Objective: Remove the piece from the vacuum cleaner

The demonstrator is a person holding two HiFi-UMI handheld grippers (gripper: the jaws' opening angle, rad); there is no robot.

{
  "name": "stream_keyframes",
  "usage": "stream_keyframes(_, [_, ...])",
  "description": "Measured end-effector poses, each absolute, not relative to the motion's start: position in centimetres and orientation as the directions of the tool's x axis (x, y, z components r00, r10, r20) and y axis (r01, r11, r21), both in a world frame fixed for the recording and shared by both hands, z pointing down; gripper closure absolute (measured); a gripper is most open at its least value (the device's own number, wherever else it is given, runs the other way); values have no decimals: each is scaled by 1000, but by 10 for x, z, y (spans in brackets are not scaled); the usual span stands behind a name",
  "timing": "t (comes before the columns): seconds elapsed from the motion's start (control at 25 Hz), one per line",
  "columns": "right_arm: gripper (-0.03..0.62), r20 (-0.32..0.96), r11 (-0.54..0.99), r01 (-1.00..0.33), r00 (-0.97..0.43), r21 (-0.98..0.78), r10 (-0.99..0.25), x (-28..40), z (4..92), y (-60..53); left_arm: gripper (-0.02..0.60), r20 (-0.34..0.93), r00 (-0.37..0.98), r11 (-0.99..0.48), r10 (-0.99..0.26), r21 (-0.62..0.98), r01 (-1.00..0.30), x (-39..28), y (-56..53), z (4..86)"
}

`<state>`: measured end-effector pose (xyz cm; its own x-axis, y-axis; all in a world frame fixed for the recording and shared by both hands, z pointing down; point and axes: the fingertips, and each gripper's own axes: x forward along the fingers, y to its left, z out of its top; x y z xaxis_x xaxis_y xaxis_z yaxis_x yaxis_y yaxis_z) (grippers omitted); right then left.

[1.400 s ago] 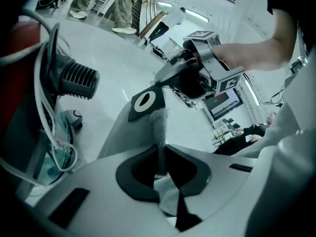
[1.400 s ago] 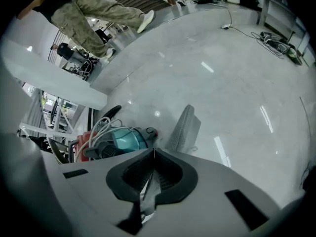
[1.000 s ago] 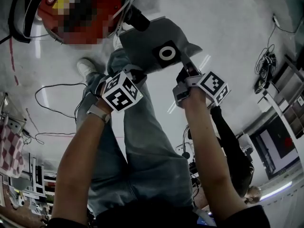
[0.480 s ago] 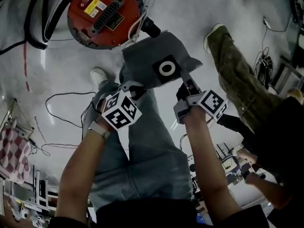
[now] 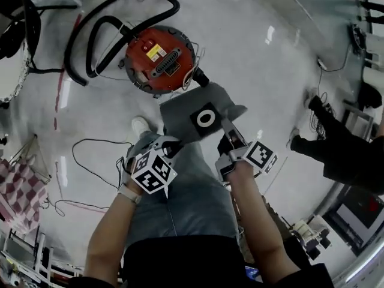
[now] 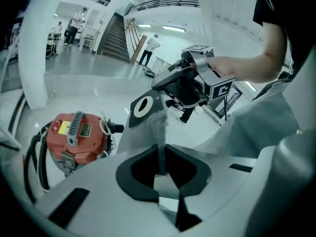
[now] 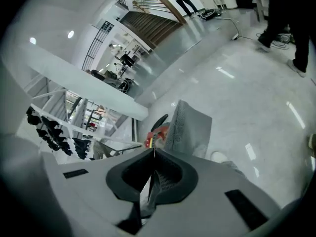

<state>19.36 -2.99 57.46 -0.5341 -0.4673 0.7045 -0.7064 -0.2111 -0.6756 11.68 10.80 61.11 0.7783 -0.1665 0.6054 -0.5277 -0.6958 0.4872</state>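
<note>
A grey fabric dust bag (image 5: 183,108) with a black collar and a white ring (image 5: 206,117) hangs in the air, clear of the round red vacuum cleaner (image 5: 159,65) on the floor. My left gripper (image 5: 170,146) is shut on the bag's near left edge. My right gripper (image 5: 227,134) is shut on its right edge. In the left gripper view a strip of the bag (image 6: 159,132) runs down between the jaws of the left gripper (image 6: 160,168), with the right gripper (image 6: 183,87) behind the collar. In the right gripper view the bag's mesh cloth (image 7: 190,127) rises from the right gripper (image 7: 153,174).
A black hose (image 5: 102,29) loops from the vacuum on the left. Thin cables (image 5: 84,155) trail over the glossy floor. My own legs and a white shoe (image 5: 140,125) are under the bag. Another person (image 5: 345,158) stands at the right. A checkered cloth (image 5: 15,191) lies far left.
Both grippers have risen with the bag held between them, so the vacuum cleaner now lies farther below and looks smaller. The bystander at the right has shifted away.
</note>
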Motion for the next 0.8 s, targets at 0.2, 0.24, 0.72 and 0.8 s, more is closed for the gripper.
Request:
stream_keyframes(0.2, [562,666,-159,-686,-580,-710,-469,151,503,-27,532,607,762,-698,-226,445,-562,82,115,544])
stream_keyframes(0.24, [562,657,-147,-682,-590,-717,-469,143,490,-27,532,610,754,-704,-243,424,-570,75,115,532])
stream_keyframes(0.72, [560,507,62,-594,-731,-802,-456,52,354,-33,532,612,671,-677,-419,282,-680,0,111,409])
stream_keyframes(0.8, [560,478,94,-572,-754,-815,-450,37,332,-32,532,612,652,-662,-447,264,-702,-13,112,388])
